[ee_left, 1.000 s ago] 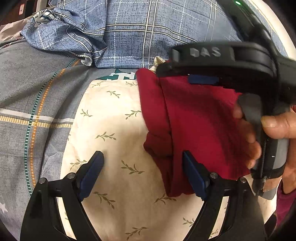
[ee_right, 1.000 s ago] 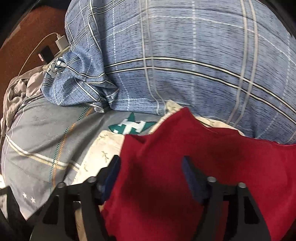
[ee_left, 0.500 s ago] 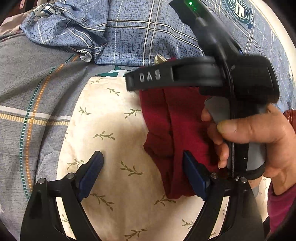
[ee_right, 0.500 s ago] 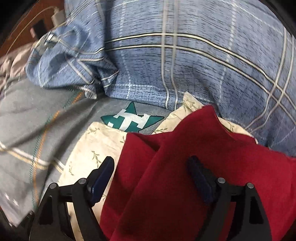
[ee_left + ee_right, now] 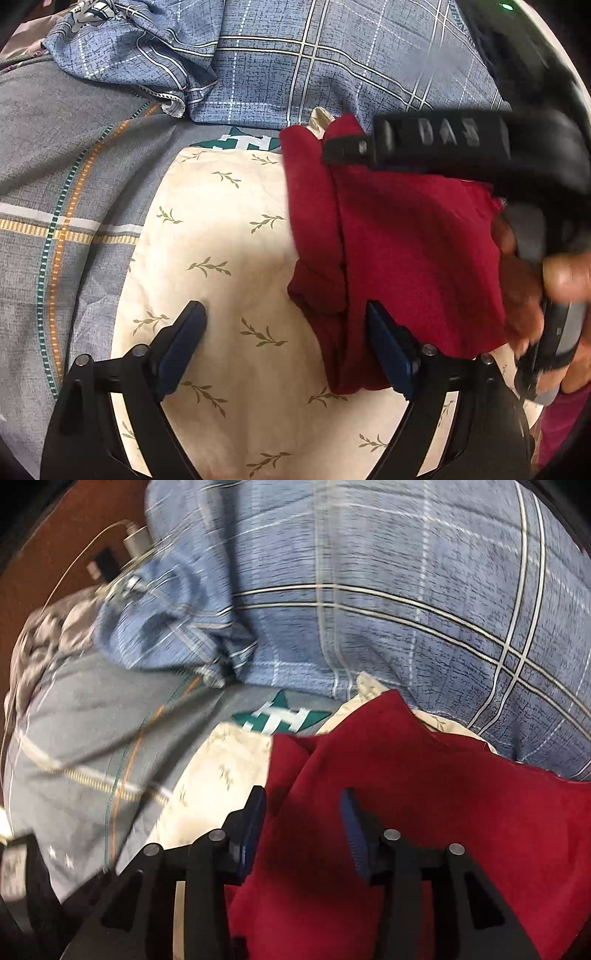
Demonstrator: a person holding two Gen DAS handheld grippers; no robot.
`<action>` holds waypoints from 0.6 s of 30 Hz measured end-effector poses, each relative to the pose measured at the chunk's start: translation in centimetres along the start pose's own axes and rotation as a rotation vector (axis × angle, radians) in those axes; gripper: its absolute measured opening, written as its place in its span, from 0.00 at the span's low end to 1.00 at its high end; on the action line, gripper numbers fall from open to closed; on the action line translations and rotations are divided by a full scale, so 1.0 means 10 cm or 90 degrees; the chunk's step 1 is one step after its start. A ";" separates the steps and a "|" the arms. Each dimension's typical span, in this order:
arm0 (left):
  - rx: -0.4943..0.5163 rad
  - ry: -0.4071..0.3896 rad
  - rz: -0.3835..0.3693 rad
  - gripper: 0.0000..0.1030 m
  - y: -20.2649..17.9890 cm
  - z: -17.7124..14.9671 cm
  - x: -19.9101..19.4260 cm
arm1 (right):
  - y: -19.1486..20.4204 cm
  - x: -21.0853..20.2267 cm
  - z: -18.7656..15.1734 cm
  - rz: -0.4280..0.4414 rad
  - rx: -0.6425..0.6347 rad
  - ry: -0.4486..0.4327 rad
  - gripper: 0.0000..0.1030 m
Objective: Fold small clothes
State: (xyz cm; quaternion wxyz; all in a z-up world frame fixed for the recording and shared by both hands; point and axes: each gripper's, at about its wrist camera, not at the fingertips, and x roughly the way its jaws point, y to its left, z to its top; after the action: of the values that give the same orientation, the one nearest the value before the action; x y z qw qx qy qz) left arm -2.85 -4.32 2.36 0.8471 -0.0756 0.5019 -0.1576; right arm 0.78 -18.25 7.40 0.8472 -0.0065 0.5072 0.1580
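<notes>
My right gripper (image 5: 303, 827) has just been closing its jaws, with a fold of the red garment (image 5: 424, 812) between them; whether the pads pinch yet, I cannot tell. My left gripper (image 5: 284, 347) stands released, wide over the cream cloth (image 5: 221, 240), one pad beside the garment's edge. The garment lies bunched on that cloth, on the bed. I judge I am taking hold for a fold; next I need a firm pinch, then a lift across.

The red cloth (image 5: 424, 812) runs off the right wrist picture's lower and right edges. The charger (image 5: 135, 539) and bedding's left side are blurred. The right gripper (image 5: 343, 151) is smeared in the left view.
</notes>
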 end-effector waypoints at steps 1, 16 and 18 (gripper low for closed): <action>0.000 0.000 0.001 0.85 -0.01 -0.01 0.00 | 0.06 0.02 -0.05 -0.004 -0.019 0.009 0.38; -0.015 -0.015 -0.010 0.85 0.03 -0.04 -0.11 | 0.16 0.13 -0.18 0.044 -0.004 -0.015 0.07; -0.014 -0.015 -0.006 0.85 0.02 -0.05 -0.09 | 0.17 0.22 -0.21 0.036 -0.009 -0.002 0.07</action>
State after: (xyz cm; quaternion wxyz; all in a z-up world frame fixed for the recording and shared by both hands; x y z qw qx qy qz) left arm -3.63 -3.81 2.87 0.8513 -0.0893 0.4930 -0.1554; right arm -0.55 -16.38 4.76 0.8429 0.0025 0.5050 0.1855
